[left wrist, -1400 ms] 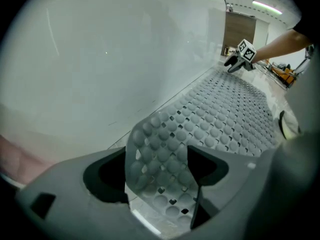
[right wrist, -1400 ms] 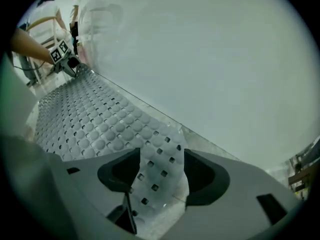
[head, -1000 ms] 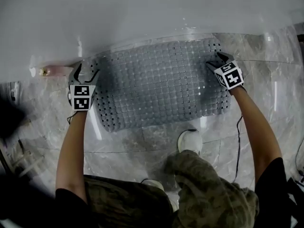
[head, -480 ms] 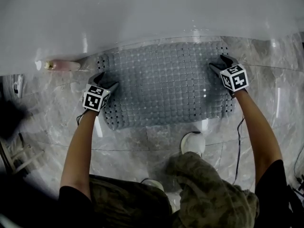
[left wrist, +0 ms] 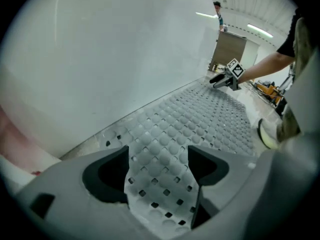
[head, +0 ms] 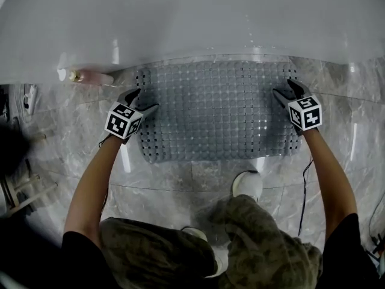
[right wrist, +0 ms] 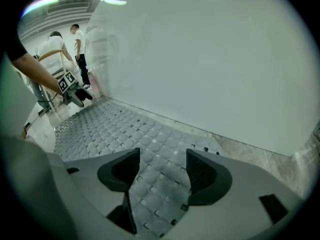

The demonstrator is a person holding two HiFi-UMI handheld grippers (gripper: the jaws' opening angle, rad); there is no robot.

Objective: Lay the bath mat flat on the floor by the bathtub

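The grey perforated bath mat point(head: 216, 110) lies spread on the marble floor, its far long edge against the white bathtub point(head: 192, 23). My left gripper point(head: 142, 100) is at the mat's left short edge, open, its jaws spread over the mat. In the left gripper view the mat point(left wrist: 200, 119) runs on between the jaws of the left gripper point(left wrist: 159, 169). My right gripper point(head: 287, 90) is near the far right corner, also open. In the right gripper view the right gripper point(right wrist: 162, 171) straddles the mat point(right wrist: 110, 124).
A pink bottle point(head: 90, 77) lies at the tub's foot, left of the mat. My white shoe point(head: 246, 184) stands just behind the mat's near edge. Dark clutter point(head: 18, 191) fills the left side. Marble floor point(head: 168, 179) shows around the mat.
The left gripper has come off the mat's far left corner and moved along the left edge toward me. The mat's left side now lies straighter and flatter. The right gripper stays near its corner.
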